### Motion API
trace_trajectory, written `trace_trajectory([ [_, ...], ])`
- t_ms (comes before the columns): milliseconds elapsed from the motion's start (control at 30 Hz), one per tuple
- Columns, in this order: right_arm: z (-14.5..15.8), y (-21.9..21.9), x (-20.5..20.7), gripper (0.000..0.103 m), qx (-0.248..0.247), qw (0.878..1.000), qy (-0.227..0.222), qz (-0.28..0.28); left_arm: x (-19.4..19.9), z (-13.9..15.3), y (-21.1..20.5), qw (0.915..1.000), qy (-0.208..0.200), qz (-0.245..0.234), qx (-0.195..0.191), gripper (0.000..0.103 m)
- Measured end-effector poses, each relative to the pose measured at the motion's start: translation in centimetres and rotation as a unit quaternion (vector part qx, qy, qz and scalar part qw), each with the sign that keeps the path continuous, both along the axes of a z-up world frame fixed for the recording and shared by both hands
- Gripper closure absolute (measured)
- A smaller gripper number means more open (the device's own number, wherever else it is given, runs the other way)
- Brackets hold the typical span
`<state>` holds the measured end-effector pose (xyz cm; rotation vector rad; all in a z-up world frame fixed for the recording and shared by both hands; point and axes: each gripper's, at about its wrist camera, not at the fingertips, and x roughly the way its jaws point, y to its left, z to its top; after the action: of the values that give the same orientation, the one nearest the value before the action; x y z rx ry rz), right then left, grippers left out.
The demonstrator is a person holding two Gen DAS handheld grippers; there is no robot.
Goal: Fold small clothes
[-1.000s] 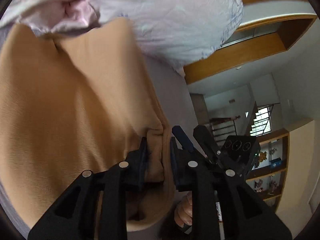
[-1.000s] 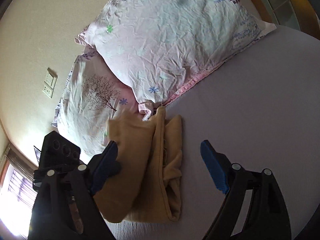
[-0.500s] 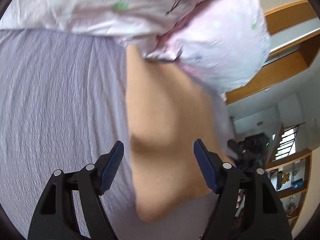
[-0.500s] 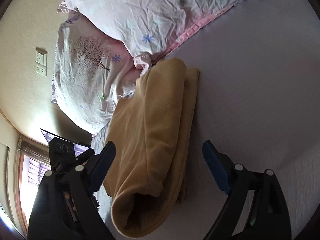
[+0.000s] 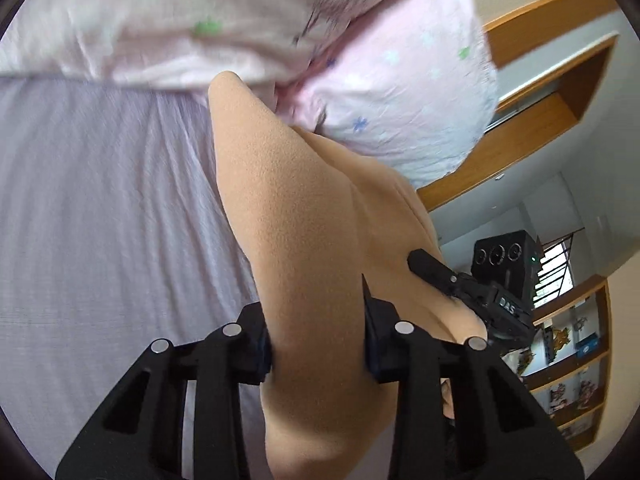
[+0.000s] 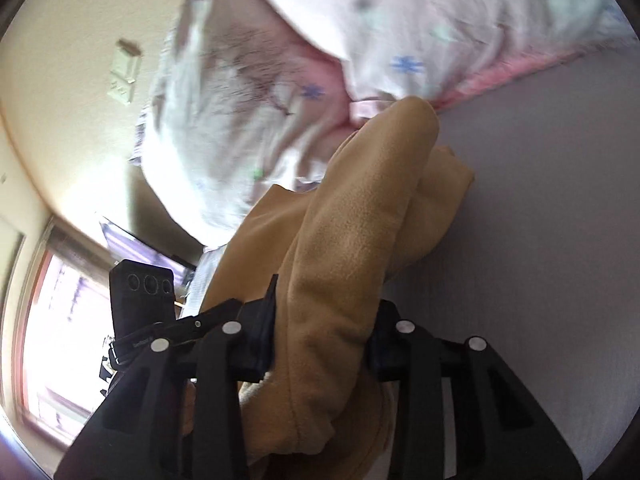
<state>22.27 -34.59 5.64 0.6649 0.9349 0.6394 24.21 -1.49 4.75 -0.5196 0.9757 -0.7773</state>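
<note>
A folded tan fleece garment [image 5: 296, 240] lies on the lilac bed sheet [image 5: 100, 220], its far end against the pillows. My left gripper [image 5: 316, 344] is shut on one end of the bundle, which fills the gap between the fingers. My right gripper [image 6: 322, 340] is shut on the other end of the tan garment [image 6: 352, 248]. The right gripper also shows in the left wrist view [image 5: 452, 280], pressed into the cloth. The left gripper's camera block [image 6: 142, 300] shows in the right wrist view.
Two pink-and-white floral pillows [image 5: 360, 64] lie at the head of the bed, also in the right wrist view [image 6: 360, 32]. A wooden headboard and shelves [image 5: 560, 80] stand beyond. A wall switch [image 6: 124, 72] and a window [image 6: 60, 320] are at left.
Both grippers were open around the garment half a second ago; both have moved in and closed on its folded ends. A second ago the left gripper pinched it, then let go.
</note>
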Motion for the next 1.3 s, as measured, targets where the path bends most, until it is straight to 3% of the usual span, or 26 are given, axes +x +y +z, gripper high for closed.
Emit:
trace_trajectory([
  [67, -0.2, 2.2, 0.3, 0.064, -0.012, 1.0, -0.006, 0.026, -0.9, 0.8, 1.8, 0.9993, -0.026, 0.015, 0.024, 0.065],
  [100, -0.8, 3.3, 0.5, 0.056, -0.031, 0.999, 0.004, 0.036, -0.9, 0.7, 2.3, 0.9982, -0.029, 0.024, 0.047, 0.063],
  [167, -2.1, 4.6, 1.1, 0.05, -0.088, 0.995, 0.038, 0.038, -0.9, 0.0, 3.9, 0.9937, -0.019, 0.045, 0.101, 0.062],
  [200, -2.3, 4.2, 1.1, 0.044, -0.09, 0.994, 0.046, 0.03, -1.1, -0.4, 4.8, 0.993, -0.008, 0.05, 0.107, 0.062],
  [333, -0.3, 0.3, 1.3, 0.042, -0.043, 0.997, 0.016, -0.054, -3.1, 0.5, 7.7, 0.9942, -0.029, 0.071, 0.076, 0.061],
  [433, -0.7, 0.2, 3.5, 0.042, -0.038, 0.996, 0.044, -0.064, -4.6, 2.2, 6.7, 0.9945, -0.066, 0.049, 0.064, 0.052],
  [500, -1.5, 1.5, 5.1, 0.044, -0.05, 0.995, 0.067, -0.058, -5.2, 2.6, 5.0, 0.9932, -0.083, 0.027, 0.077, 0.045],
  [567, -2.3, 2.6, 6.5, 0.09, -0.052, 0.995, 0.07, -0.049, -5.5, 2.5, 3.5, 0.9899, -0.095, 0.015, 0.104, 0.041],
  [600, -2.4, 2.9, 7.0, 0.098, -0.06, 0.995, 0.065, -0.055, -5.3, 2.2, 3.1, 0.9884, -0.093, 0.013, 0.119, 0.041],
  [700, -1.8, 2.3, 6.9, 0.097, -0.07, 0.993, 0.044, -0.09, -4.9, 1.0, 2.8, 0.9894, -0.072, 0.013, 0.125, 0.041],
  [767, -0.9, 2.4, 6.1, 0.09, -0.092, 0.991, 0.034, -0.087, -4.9, 0.8, 2.9, 0.9896, -0.069, 0.014, 0.125, 0.041],
  [800, 0.0, 2.5, 4.8, 0.078, -0.114, 0.99, 0.02, -0.083, -5.1, 0.9, 3.0, 0.9897, -0.071, 0.013, 0.123, 0.041],
  [833, 0.9, 2.4, 4.1, 0.054, -0.117, 0.99, 0.009, -0.076, -5.3, 1.0, 3.2, 0.9901, -0.072, 0.011, 0.119, 0.04],
  [900, 2.1, 1.7, 0.9, 0.038, -0.083, 0.995, -0.008, -0.06, -5.5, 1.0, 3.4, 0.9908, -0.073, 0.011, 0.114, 0.038],
  [1033, 2.9, 1.2, -5.6, 0.038, -0.079, 0.996, -0.013, -0.039, -5.8, 0.9, 3.2, 0.9896, -0.079, 0.013, 0.12, 0.037],
  [1100, 2.4, 2.5, -6.8, 0.038, -0.083, 0.996, -0.009, -0.029, -6.0, 0.9, 3.0, 0.9887, -0.083, 0.014, 0.123, 0.035],
  [1167, 1.2, 4.0, -7.7, 0.046, -0.095, 0.995, 0.0, -0.01, -6.3, 0.9, 2.8, 0.9868, -0.09, 0.015, 0.133, 0.035],
  [1200, 0.7, 4.5, -7.9, 0.08, -0.102, 0.995, 0.0, 0.0, -6.5, 1.0, 2.7, 0.9859, -0.093, 0.017, 0.138, 0.035],
  [1233, 0.1, 5.0, -7.9, 0.097, -0.112, 0.994, 0.005, 0.007, -6.9, 1.0, 2.8, 0.9851, -0.095, 0.02, 0.142, 0.035],
  [1300, -0.5, 4.6, -8.5, 0.097, -0.128, 0.992, 0.015, -0.017, -7.9, 1.2, 3.2, 0.9847, -0.098, 0.022, 0.142, 0.035],
])
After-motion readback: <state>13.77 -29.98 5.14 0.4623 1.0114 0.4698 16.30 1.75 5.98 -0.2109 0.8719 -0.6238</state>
